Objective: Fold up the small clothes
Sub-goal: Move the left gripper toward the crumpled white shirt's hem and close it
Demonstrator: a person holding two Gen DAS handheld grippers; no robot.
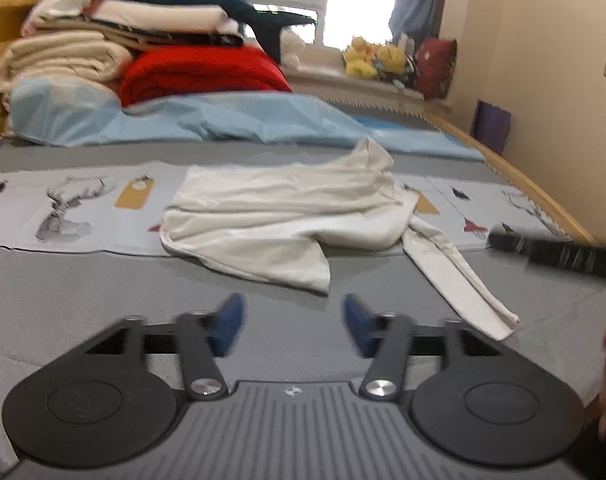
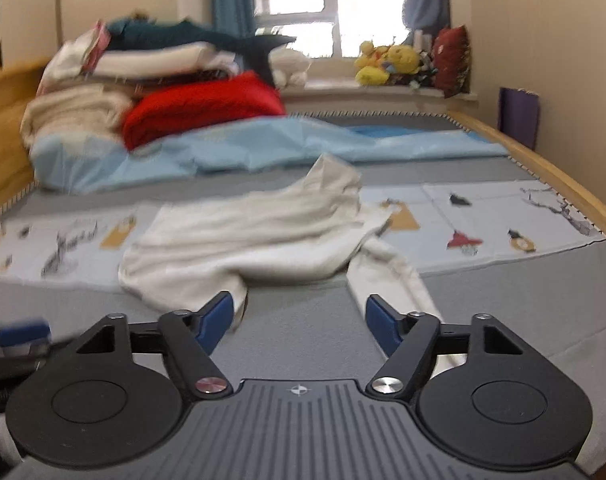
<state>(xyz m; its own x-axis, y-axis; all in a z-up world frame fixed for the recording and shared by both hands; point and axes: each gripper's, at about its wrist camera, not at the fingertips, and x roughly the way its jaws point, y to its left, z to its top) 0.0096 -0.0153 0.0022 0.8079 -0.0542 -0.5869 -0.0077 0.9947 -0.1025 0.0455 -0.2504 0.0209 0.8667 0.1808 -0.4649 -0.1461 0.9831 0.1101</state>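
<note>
**Status: garment unfolded, both tongs empty**

Nearest the left wrist camera, the left gripper (image 1: 293,326) is seen with its blue-padded jaws parted and nothing between them, above bare grey mattress cover (image 1: 83,300). The right gripper (image 2: 299,322) is likewise spread wide and empty; one jaw stands just before a near flap of cloth, the other beside a trailing strip, and no pad is seen pressing on fabric.

Just beyond both grippers, the crumpled cream-white cotton garment (image 1: 279,216) is laid across the grey cover and the printed pale sheet with deer and bird motifs (image 1: 71,208). One long narrow part (image 1: 463,276) — probably a sleeve — is stretched out toward the near right edge. No tidy crease is visible, so folding is judged barely begun: flattening, turning in the sleeve and doubling the body all remain.

Farther back, a rumpled light-blue quilt cover (image 1: 223,120) is spread, with a stack of folded bedding — cream, red and dark teal (image 1: 143,48) — behind it, below the window.
</note>
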